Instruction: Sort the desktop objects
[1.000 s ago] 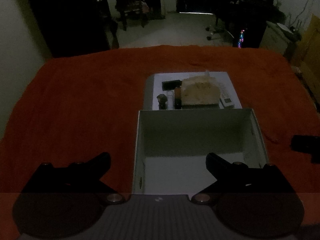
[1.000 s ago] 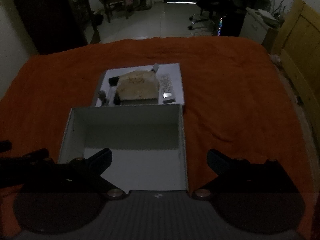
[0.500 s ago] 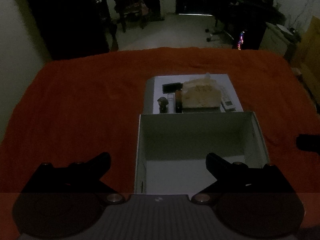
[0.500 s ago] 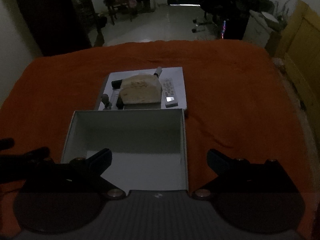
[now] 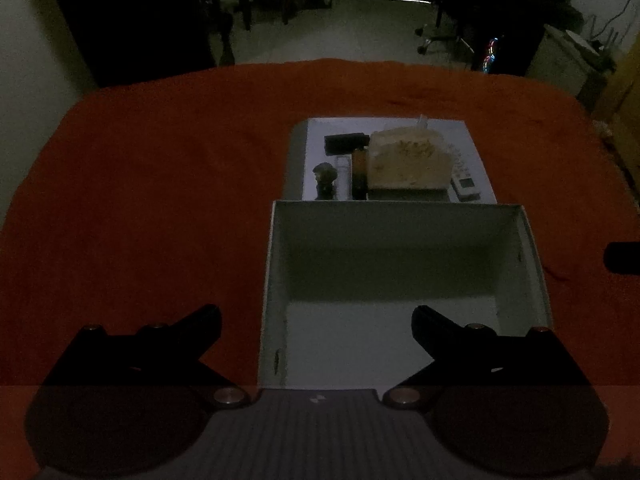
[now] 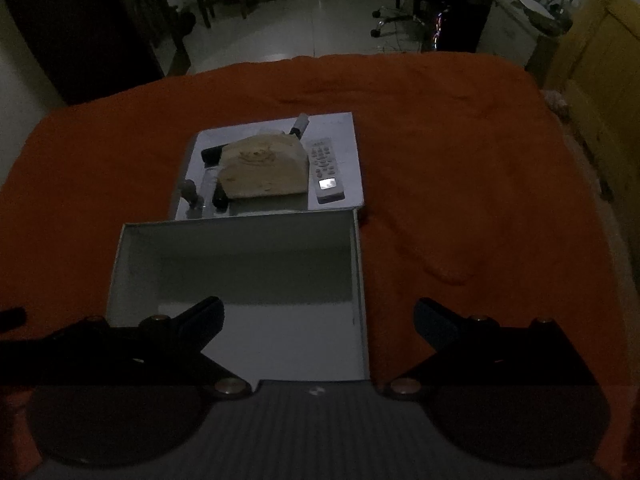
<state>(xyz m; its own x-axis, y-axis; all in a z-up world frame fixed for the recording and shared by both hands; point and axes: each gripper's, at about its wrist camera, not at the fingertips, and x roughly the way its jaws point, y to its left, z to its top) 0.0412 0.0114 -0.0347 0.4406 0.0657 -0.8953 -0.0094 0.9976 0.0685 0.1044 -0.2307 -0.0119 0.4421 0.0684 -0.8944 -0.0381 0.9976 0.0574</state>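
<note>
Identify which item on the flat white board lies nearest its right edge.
The white remote control, buttons facing up, lies right of the tan bag; the other small items sit on the bag's left or behind it.

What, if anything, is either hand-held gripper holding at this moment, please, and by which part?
Nothing is held. The left hand-held gripper and the right hand-held gripper are both wide open above the near end of the white box.

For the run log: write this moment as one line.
left gripper open | right gripper open | white box empty | remote on white board
</note>
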